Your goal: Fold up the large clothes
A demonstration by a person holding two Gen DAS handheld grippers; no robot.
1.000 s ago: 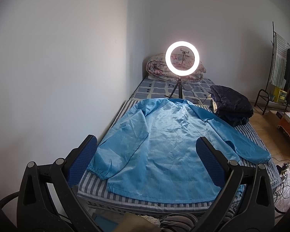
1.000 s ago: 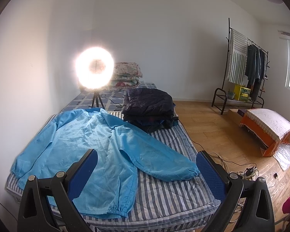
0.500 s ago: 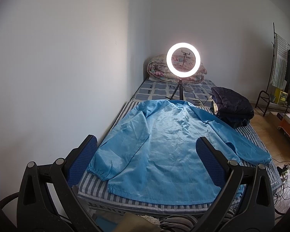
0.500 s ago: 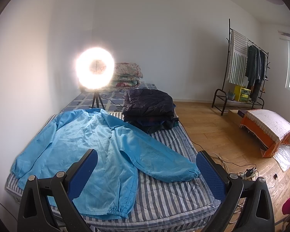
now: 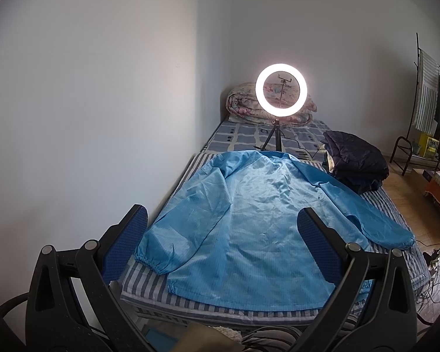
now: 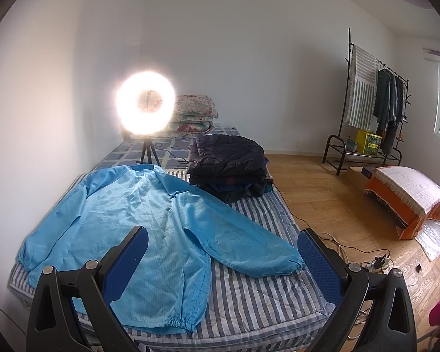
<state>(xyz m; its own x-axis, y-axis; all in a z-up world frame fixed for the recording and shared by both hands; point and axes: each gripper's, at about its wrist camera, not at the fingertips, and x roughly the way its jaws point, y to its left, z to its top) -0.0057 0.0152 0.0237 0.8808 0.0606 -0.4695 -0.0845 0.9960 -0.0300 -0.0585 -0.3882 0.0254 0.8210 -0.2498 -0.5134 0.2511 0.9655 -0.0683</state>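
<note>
Jacket: big light-blue jacket (image 5: 258,220) lies flat on the striped bed (image 6: 249,302), filling the middle of the left wrist view, collar toward the far end, hem by the near edge.
Sleeves: both are spread out. One cuff (image 5: 149,261) sits lower left in the left view, and the other sleeve (image 6: 243,249) runs out to center-right in the right view, its cuff close to the mattress edge.
Left tongs: left tongs (image 5: 223,249) are spread wide, nothing between the blue pads, hovering short of the hem and not touching any cloth.
Right tongs: right tongs (image 6: 223,261) are also wide apart and empty, hanging above the near corner of the bed.
What changed: honestly barely anything. Over the last second the left view crept a tiny bit closer and lower, and the right one looks basically the same. The jacket hasn't budged.
Meaning for task: my read is that no fold has started and this is still the approach. I'd guess a sleeve gets grabbed first and folded in over the body.
Around it: stack of dark folded clothes (image 6: 228,170) sits beyond the far sleeve, a ring light (image 5: 281,89) on a tripod behind the collar, and rolled bedding (image 5: 243,105) against the wall.
Further out: clothes rack (image 6: 369,111) at right, cables (image 6: 375,261) on the wood floor.
</note>
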